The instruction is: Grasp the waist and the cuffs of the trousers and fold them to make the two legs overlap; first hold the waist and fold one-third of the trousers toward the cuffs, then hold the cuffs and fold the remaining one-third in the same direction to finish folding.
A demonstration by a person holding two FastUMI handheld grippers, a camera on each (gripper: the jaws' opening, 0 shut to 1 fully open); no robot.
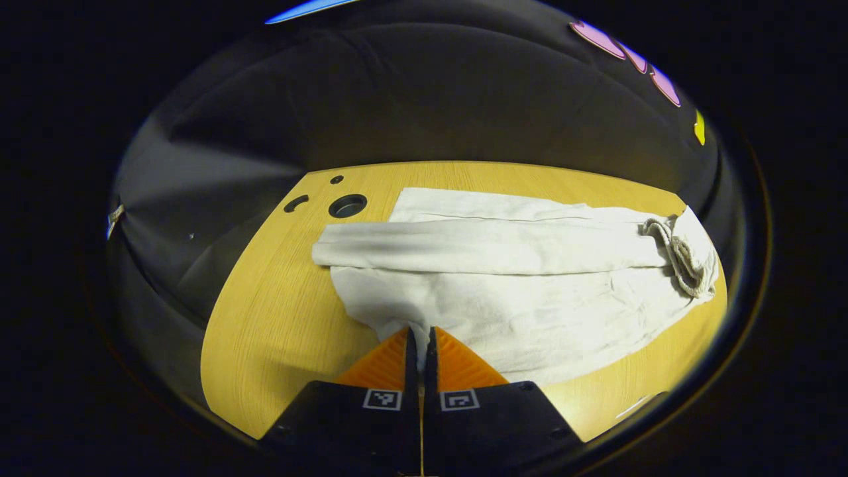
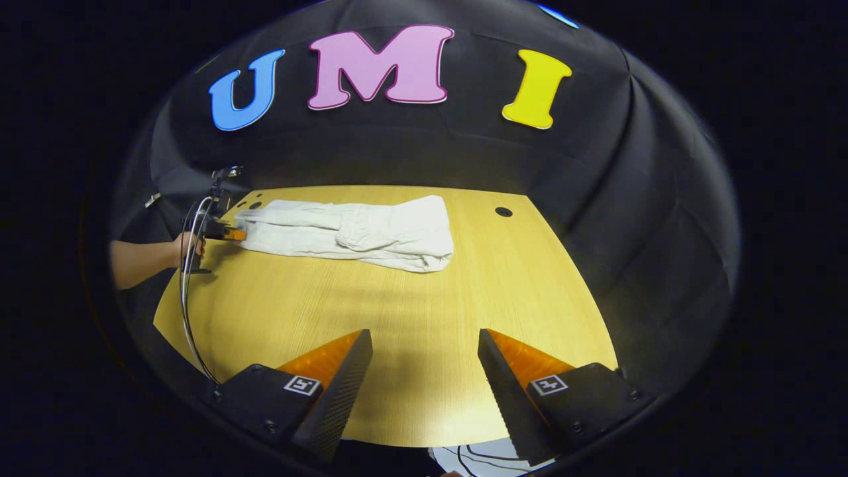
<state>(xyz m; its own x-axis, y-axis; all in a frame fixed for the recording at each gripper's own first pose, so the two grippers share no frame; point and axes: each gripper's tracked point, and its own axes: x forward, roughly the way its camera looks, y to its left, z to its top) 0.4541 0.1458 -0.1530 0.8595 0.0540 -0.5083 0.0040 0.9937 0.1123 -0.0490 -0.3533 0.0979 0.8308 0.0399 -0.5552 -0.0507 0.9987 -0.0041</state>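
The left gripper (image 1: 421, 329) is clenched on the near edge of the crumpled white cloth trousers (image 1: 503, 265) – cuff end (far left of the wooden table (image 2: 411, 318)) – while the right gripper (image 2: 424, 348) hangs released, well apart.

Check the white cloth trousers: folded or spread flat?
Partly folded. The white cloth trousers lie on the wooden table with legs overlapping; left gripper pinches one end.

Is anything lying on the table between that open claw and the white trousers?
Nothing visible. Only bare table lies between the open right claw and the trousers; the left claw already pinches their edge.
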